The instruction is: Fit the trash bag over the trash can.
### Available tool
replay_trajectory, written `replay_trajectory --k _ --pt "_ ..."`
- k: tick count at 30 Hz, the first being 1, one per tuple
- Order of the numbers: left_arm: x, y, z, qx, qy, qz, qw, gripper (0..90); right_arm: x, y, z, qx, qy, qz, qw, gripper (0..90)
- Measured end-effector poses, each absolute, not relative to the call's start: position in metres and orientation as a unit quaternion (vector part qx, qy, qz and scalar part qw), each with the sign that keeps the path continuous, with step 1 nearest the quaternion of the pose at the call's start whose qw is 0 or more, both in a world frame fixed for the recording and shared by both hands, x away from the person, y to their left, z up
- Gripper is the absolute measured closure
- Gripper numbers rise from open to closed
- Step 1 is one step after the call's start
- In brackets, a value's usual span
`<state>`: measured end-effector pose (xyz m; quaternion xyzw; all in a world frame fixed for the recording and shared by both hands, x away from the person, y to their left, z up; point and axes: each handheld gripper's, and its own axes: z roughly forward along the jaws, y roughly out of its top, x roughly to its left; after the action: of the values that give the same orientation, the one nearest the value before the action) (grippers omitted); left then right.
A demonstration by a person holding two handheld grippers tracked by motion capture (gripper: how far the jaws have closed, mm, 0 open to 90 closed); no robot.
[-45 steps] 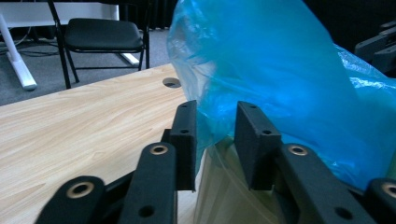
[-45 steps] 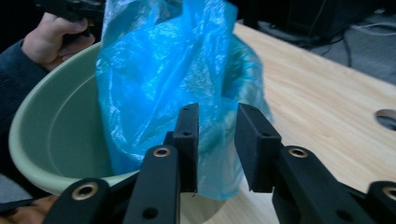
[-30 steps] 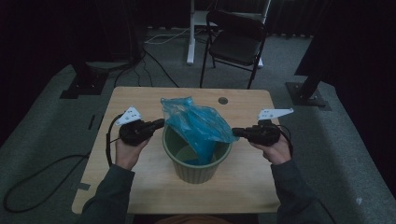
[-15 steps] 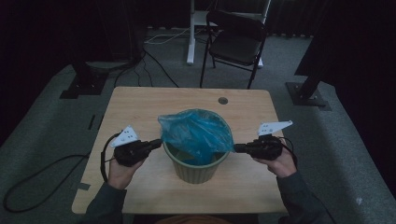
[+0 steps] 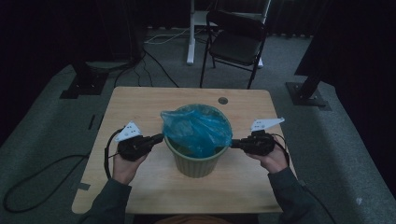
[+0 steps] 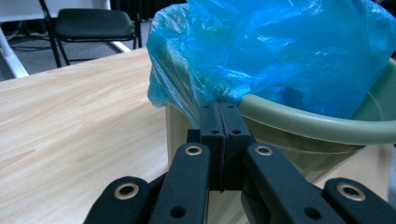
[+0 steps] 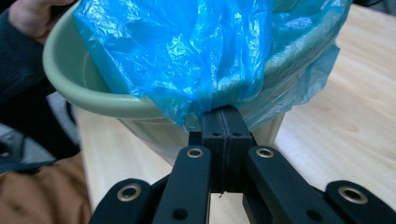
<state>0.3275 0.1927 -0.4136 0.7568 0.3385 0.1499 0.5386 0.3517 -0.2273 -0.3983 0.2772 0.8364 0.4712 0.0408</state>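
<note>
Desk [image 5: 140, 107]: light wood; a green bin [image 5: 196, 161] is stood near its middle, slightly toward the near edge.
Bin liner: a blue plastic bag [image 5: 198, 128] is seated in the bin, its edge draped over the rim on both sides; the rim toward the near edge is left bare.
Left gripper [image 5: 159, 138]: held level at the bin's left side, just below the rim; jaws are clenched, with the bag's edge pinched between the pads, as seen in the left gripper view [image 6: 219, 122].
Right gripper [image 5: 235, 143]: held level at the bin's right side; jaws are pressed together on a fold of the bag hanging over the rim, as seen in the right gripper view [image 7: 223, 125].
Hands: each gripper is grasped from the near edge of the desk.
Surroundings: a black folding chair [image 5: 236, 44] is stood on the floor beyond the far edge.
</note>
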Motion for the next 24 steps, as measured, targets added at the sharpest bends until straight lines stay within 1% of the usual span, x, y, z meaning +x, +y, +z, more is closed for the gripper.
replay_trajectory --k 2,3,6,8,13,15,18,19,20,22,24 --pt "0.328 0.193 -0.415 0.755 0.340 0.150 0.540 89.9 0.354 -0.226 -0.399 0.281 0.836 0.470 0.048 90.0" --pt "0.326 0.191 -0.416 0.764 0.333 0.154 0.530 89.9 0.354 -0.225 -0.400 0.284 0.836 0.467 0.055 90.0" --pt "0.324 0.183 -0.423 0.777 0.324 0.156 0.516 89.9 0.355 -0.220 -0.408 0.282 0.840 0.460 0.053 90.0" --pt "0.324 0.183 -0.425 0.777 0.326 0.152 0.517 89.9 0.354 -0.216 -0.409 0.281 0.847 0.446 0.068 90.0" --pt "0.326 0.183 -0.427 0.781 0.327 0.147 0.511 89.7 0.356 -0.216 -0.411 0.283 0.849 0.441 0.066 88.9" --pt "0.327 0.184 -0.428 0.779 0.329 0.147 0.513 89.0 0.357 -0.216 -0.413 0.284 0.850 0.439 0.065 86.0" --pt "0.326 0.191 -0.426 0.772 0.340 0.149 0.517 82.5 0.356 -0.220 -0.411 0.288 0.846 0.443 0.071 77.8" --pt "0.326 0.191 -0.426 0.772 0.340 0.149 0.517 80.6 0.356 -0.220 -0.411 0.288 0.846 0.443 0.071 77.8" --pt "0.325 0.196 -0.425 0.767 0.344 0.152 0.519 80.6 0.356 -0.223 -0.409 0.289 0.843 0.447 0.071 76.3" --pt "0.321 0.209 -0.420 0.756 0.353 0.156 0.529 74.5 0.353 -0.235 -0.400 0.292 0.835 0.460 0.077 71.9" --pt "0.319 0.219 -0.416 0.746 0.358 0.154 0.540 70.8 0.351 -0.243 -0.394 0.294 0.828 0.470 0.080 70.4"
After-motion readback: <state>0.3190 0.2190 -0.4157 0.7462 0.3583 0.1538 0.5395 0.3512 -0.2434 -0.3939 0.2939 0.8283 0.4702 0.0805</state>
